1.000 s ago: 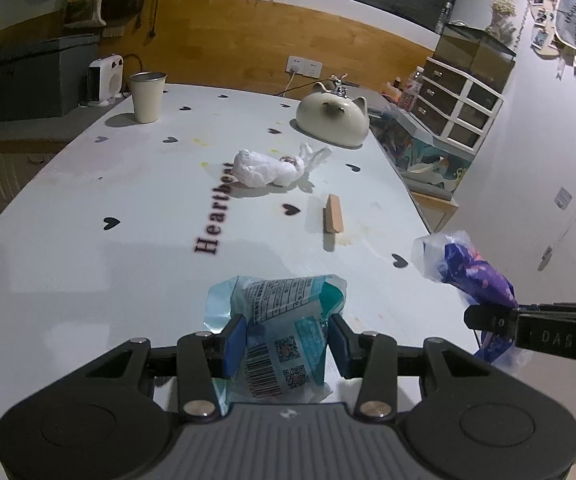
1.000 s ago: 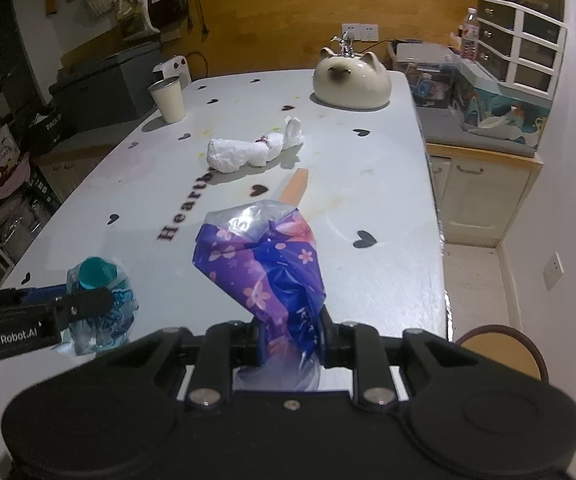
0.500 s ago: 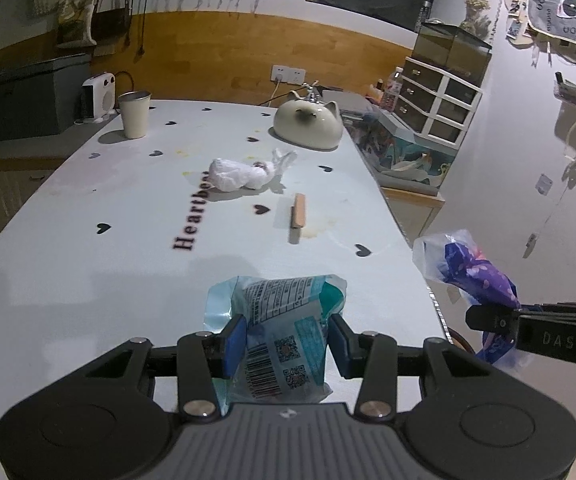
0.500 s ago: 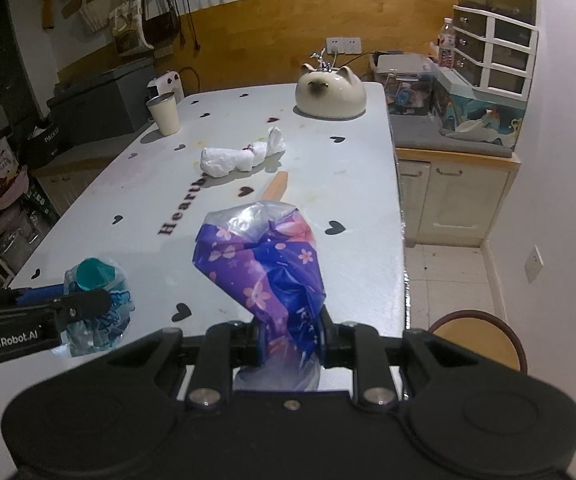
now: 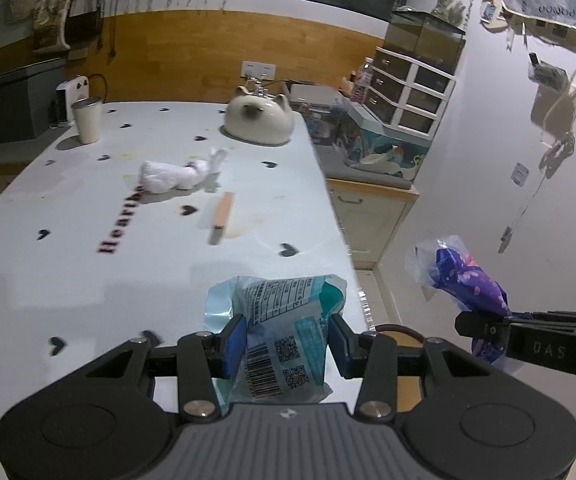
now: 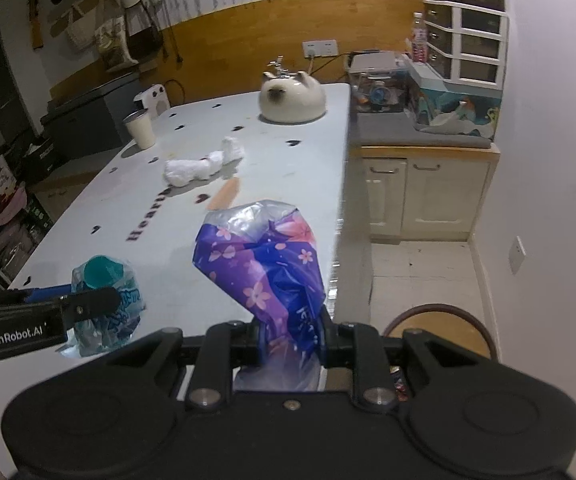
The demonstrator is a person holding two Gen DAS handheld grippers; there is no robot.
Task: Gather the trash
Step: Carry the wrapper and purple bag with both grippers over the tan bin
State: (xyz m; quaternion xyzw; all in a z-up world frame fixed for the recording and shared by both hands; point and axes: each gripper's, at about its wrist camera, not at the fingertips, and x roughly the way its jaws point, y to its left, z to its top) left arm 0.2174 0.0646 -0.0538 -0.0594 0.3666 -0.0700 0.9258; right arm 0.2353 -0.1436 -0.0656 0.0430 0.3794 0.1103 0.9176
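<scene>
My left gripper (image 5: 286, 340) is shut on a teal plastic wrapper (image 5: 280, 332) with barcodes, held above the near right part of the white table (image 5: 68, 272). The wrapper also shows in the right wrist view (image 6: 106, 304). My right gripper (image 6: 290, 340) is shut on a purple flowered plastic bag (image 6: 264, 264), held near the table's right edge; the bag also shows in the left wrist view (image 5: 464, 280). A crumpled white tissue wad (image 5: 176, 174) and a small wooden stick (image 5: 222, 216) lie on the table farther off.
A cat-shaped white pot (image 5: 258, 120) and a white cup (image 5: 86, 120) stand at the table's far end. A round brown-rimmed bin (image 6: 440, 328) stands on the floor to the right of the table. Cabinets (image 6: 420, 192) line the far right wall.
Both grippers have pulled back and swung right with their trash still held. The table's right edge, the floor and the bin have come into view.
</scene>
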